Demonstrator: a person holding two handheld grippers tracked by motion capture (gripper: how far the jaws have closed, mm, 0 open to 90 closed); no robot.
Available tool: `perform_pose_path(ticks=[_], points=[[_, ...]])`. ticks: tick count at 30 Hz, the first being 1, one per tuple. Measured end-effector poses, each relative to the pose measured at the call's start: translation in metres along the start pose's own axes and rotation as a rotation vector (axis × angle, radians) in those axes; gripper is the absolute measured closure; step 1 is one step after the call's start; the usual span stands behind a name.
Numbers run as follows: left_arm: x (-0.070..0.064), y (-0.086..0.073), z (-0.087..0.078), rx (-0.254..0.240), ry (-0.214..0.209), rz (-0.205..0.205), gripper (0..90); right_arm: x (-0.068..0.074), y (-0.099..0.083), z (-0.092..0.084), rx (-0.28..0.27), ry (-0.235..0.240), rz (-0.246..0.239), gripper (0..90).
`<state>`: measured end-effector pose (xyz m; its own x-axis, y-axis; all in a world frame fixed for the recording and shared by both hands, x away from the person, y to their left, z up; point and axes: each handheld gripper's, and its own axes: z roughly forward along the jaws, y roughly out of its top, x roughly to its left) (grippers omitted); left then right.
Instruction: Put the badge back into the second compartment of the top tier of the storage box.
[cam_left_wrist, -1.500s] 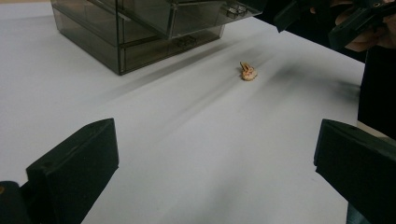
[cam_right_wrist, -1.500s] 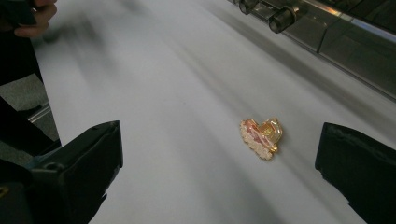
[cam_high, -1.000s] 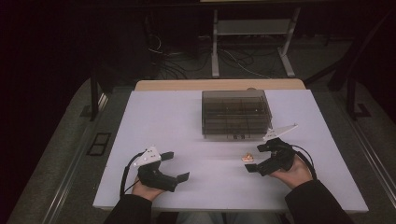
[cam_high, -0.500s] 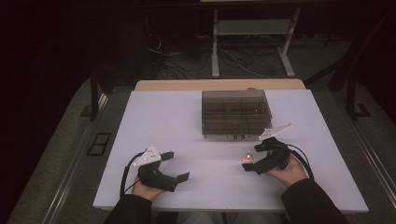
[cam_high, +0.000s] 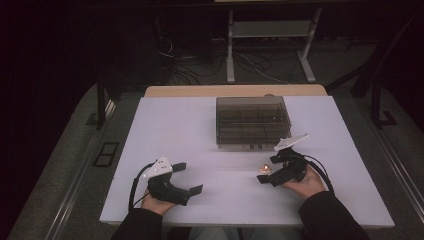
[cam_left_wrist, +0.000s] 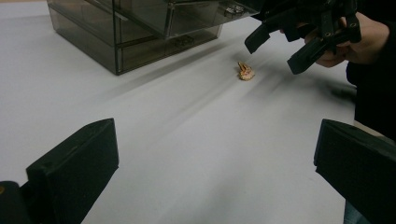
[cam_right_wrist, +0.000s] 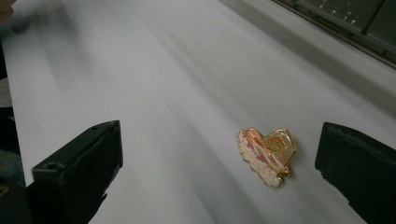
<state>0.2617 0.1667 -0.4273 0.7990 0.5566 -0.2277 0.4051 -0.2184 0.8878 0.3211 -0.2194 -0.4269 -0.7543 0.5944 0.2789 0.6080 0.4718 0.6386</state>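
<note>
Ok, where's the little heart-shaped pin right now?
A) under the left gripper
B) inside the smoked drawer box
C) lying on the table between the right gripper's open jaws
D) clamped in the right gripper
C: in the right gripper view the heart-shaped pin lies flat on the white table, with the right gripper open, a jaw on either side, neither touching it.

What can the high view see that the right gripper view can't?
The high view alone takes in the left hand-held gripper, both forearms, the whole smoky drawer box and the floor beyond the table. The right gripper view alone shows the little pin as a gold-edged pink heart lying flat between open jaws. Both show the pin, the white tabletop and the right hand-held gripper.
</note>
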Motion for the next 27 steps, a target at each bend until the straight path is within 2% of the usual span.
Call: perform_pose_path(ticks=[9, 10, 12, 20, 22, 27], points=[[0.0, 0.0, 0.0, -0.001, -0.001, 0.0, 0.0, -0.003, -0.001, 0.006, 0.003, -0.004, 0.011, 0.1], [0.0, 0.0, 0.0, 0.003, -0.001, 0.004, 0.0, -0.004, -0.001, 0.006, 0.004, -0.006, 0.011, 1.1], [0.0, 0.0, 0.0, 0.0, -0.002, 0.001, 0.0, -0.006, -0.003, 0.006, -0.006, 0.014, 0.011, 13.6], [0.0, 0.0, 0.0, 0.001, -0.004, 0.001, 0.0, -0.012, -0.004, 0.008, 0.003, -0.029, 0.012, 15.2], [0.0, 0.0, 0.0, 0.0, -0.004, 0.0, 0.0, -0.013, -0.004, 0.009, 0.0, -0.03, 0.01, 20.4], [0.0, 0.0, 0.0, 0.0, -0.003, 0.0, 0.0, -0.014, -0.004, 0.009, -0.008, -0.037, 0.003, 25.1]])
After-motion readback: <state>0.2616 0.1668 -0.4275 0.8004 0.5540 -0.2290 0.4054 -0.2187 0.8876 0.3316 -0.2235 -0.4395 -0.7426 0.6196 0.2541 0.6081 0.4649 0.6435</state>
